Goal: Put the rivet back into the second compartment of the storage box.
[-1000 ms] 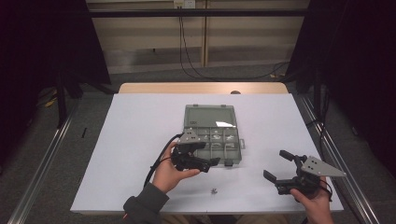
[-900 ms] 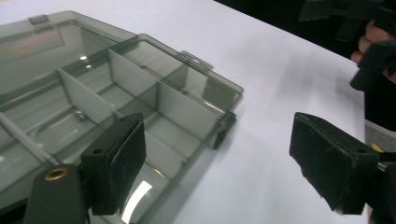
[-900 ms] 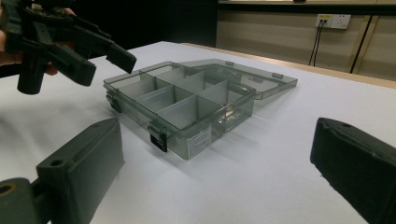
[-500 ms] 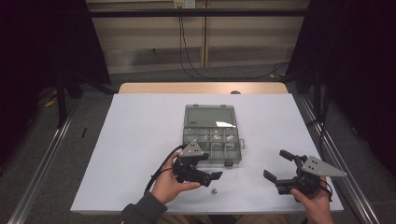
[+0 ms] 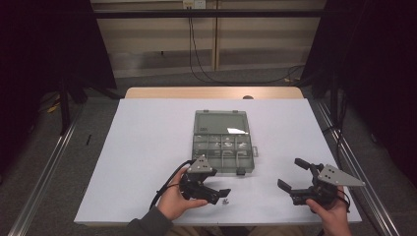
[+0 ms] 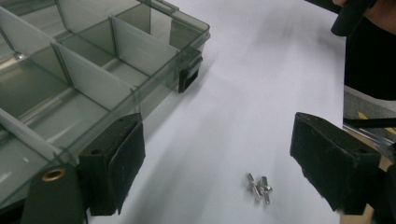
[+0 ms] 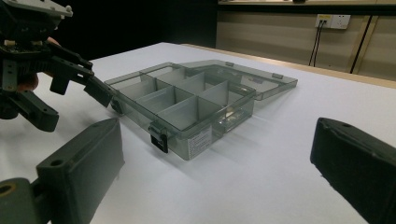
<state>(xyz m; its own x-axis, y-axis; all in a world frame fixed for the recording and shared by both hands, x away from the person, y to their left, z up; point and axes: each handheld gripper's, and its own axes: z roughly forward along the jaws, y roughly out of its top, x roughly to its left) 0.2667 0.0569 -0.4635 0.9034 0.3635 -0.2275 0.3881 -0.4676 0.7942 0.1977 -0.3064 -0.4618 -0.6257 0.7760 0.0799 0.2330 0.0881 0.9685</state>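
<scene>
My left gripper [image 5: 216,194] hung low over the white table [image 5: 147,147], its jaws spread wide with nothing between the pads. In the left gripper view the two black blocks showed a rough, rubbery face, the edges worn and squared, and a brass eyelet sat in the flat arm below the nearer one. On the matte sheet between them lay the small screws [image 6: 259,186], a little cluster of bright metal pins with short shafts, touching one another; in the high view they were a speck [image 5: 225,201] just beside the jaw tips, near the table's front edge.

Just past the gripper stood the compartment box [image 5: 223,147], smoky translucent plastic, thin upright dividers cutting it into rectangular cells. Its lid [image 5: 220,122] lay folded back flat on the far side, and a dark square latch [image 6: 188,77] clipped the near wall. A printed label [image 7: 200,140] ran along one side wall in the right gripper view.

My right gripper [image 5: 294,177] rested over the table's right front corner, well apart from the box, jaws equally wide and empty, the grey three-cornered plate flat on its top.
</scene>
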